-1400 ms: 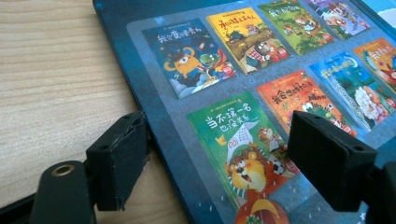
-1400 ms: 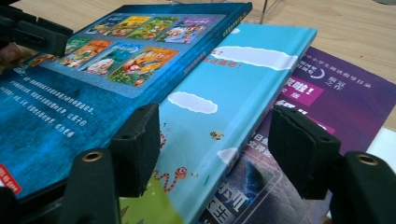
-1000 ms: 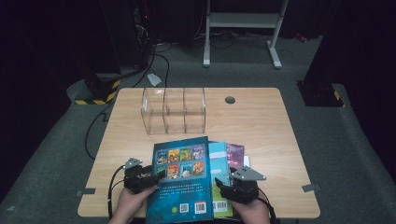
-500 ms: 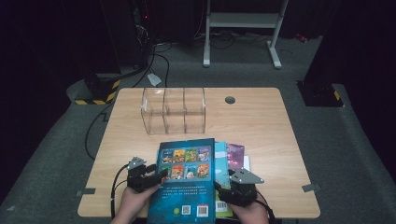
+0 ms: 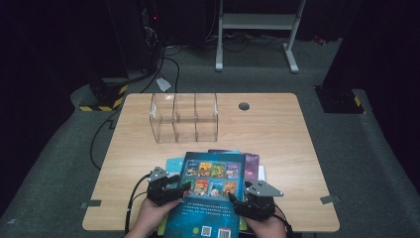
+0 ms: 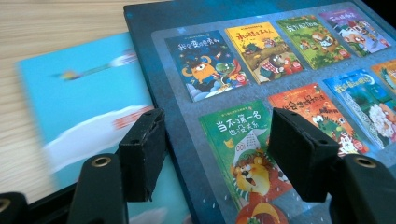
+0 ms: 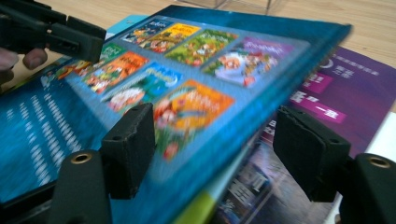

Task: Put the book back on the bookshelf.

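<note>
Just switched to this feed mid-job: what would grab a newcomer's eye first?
The big dark blue book at the table's near edge, its back cover showing a grid of bright small covers, lies on a pile with a light blue book and a purple one. The left gripper and right gripper flank its two sides, jaws open. Farther back stands a clear divided holder.

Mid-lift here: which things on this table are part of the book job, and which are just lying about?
In play:
- dark blue book
- left gripper
- right gripper
- clear divided rack, probably

Lying about:
- light blue book
- purple book
- round table hole
</note>
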A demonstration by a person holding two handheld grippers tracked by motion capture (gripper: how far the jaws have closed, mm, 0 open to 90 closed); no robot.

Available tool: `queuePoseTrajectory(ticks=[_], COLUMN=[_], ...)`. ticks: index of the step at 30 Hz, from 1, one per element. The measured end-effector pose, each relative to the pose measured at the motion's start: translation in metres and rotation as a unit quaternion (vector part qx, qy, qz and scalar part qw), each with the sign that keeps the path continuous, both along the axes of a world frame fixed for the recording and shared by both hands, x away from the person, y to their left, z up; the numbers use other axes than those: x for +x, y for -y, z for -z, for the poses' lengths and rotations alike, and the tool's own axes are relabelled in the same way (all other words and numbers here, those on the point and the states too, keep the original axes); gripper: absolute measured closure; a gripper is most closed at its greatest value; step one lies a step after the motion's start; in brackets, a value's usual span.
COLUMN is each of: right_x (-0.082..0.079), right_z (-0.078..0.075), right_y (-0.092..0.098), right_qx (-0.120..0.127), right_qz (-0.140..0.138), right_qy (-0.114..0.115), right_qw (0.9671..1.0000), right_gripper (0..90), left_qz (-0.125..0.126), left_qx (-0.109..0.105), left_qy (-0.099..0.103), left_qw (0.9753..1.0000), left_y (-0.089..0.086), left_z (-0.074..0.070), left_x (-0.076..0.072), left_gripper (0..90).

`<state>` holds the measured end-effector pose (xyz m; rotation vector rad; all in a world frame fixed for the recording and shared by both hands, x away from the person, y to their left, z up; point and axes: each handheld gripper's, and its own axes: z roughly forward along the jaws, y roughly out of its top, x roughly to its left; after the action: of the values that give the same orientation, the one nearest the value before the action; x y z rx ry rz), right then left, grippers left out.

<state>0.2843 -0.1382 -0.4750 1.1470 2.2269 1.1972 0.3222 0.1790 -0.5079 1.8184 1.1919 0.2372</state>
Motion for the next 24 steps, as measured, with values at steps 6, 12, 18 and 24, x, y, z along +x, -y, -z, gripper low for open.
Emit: queuePoseTrajectory(ticks=[6,12,18,24], right_x=[0.002,0.010,0.003,0.003], right_z=[-0.001,0.001,0.000,0.002], right_y=[0.012,0.021,0.018,0.014], right_qx=[0.004,0.027,0.024,0.036], right_qz=[0.046,0.051,0.060,0.041], right_qy=[0.005,-0.011,-0.019,-0.057], right_qw=[0.9989,0.9982,0.9978,0.9969], right_gripper=[22.9,22.9,16.8,14.3], left_qz=[0.014,0.015,0.036,0.048], left_qx=[0.021,0.026,-0.005,-0.016], left_qy=[0.029,0.036,-0.005,0.004], left_qw=[0.9992,0.9989,0.9993,0.9987], left_y=[0.021,0.015,-0.010,-0.005], left_z=[-0.005,-0.005,0.001,0.002], left_x=[0.011,0.006,-0.016,-0.024], left_gripper=[39.0,41.6,39.3,44.9])
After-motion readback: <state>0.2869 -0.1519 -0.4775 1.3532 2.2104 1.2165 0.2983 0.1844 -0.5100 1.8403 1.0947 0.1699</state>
